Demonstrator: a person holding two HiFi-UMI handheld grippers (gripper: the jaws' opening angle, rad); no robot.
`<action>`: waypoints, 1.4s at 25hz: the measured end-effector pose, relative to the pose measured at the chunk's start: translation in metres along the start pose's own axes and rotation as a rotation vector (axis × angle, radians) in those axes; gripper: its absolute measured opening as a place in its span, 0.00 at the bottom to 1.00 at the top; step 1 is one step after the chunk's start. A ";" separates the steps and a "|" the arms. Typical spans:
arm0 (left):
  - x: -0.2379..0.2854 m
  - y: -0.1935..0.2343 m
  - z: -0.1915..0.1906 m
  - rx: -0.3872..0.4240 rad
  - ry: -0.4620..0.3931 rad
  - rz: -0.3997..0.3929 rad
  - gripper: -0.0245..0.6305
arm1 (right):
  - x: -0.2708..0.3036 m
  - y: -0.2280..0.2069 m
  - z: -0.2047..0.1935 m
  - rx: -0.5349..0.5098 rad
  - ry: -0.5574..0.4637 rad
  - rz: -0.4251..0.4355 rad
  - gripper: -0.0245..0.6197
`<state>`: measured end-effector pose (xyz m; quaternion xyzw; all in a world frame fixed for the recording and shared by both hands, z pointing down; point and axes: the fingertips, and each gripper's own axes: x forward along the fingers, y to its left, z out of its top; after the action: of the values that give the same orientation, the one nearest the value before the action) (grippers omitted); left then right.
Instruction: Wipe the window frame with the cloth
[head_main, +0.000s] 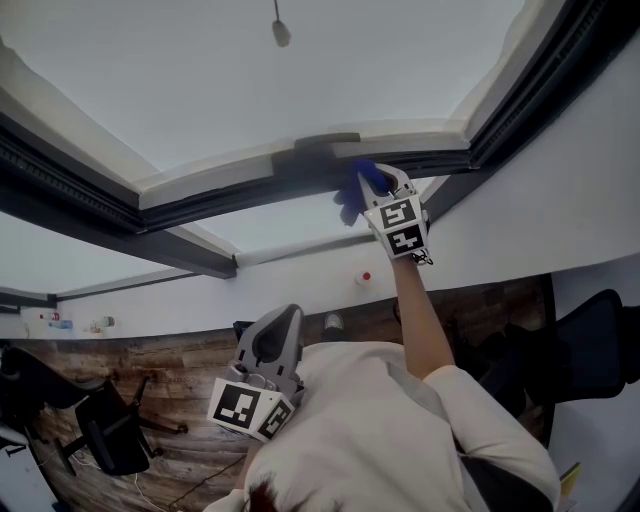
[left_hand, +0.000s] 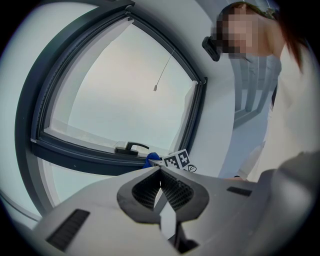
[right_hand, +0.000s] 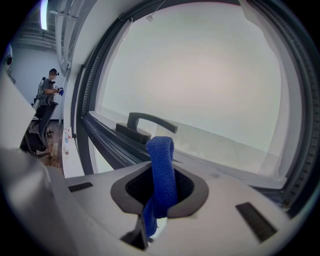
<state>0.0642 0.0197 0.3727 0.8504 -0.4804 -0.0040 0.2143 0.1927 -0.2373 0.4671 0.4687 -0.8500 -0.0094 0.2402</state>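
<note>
right claw (right_hand: 160, 192) is clamped on the blue cloth (right_hand: 161, 160), which it holds up at the dark frame (head_main: 200, 205), just right of the handle (right_hand: 145, 122). left claw (left_hand: 161, 184) is low and near, its jaws together and empty.

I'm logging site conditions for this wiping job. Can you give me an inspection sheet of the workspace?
Surface: window frame, dark, around a pale pane; any dirt cannot be told.
Job's things: blue cloth up at the frame, beside the window handle.
Clutter: small items on the white sill, too small to name.
Grippers: right gripper shut on the cloth; left gripper shut, empty, held low away from the window.
Cables: thin cord hanging across the pane.
Surroundings: office chair, wood floor, another person far off.
</note>
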 end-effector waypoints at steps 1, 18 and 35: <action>0.000 0.000 0.000 0.000 0.000 0.000 0.05 | -0.001 -0.001 0.000 0.000 0.000 -0.002 0.11; 0.004 0.001 0.000 -0.004 0.005 -0.011 0.05 | -0.008 -0.021 -0.009 0.011 0.008 -0.045 0.11; 0.009 0.003 0.000 -0.007 0.006 -0.017 0.05 | -0.018 -0.051 -0.019 0.037 0.013 -0.117 0.11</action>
<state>0.0662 0.0105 0.3754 0.8537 -0.4727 -0.0050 0.2184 0.2488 -0.2475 0.4643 0.5221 -0.8195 -0.0047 0.2362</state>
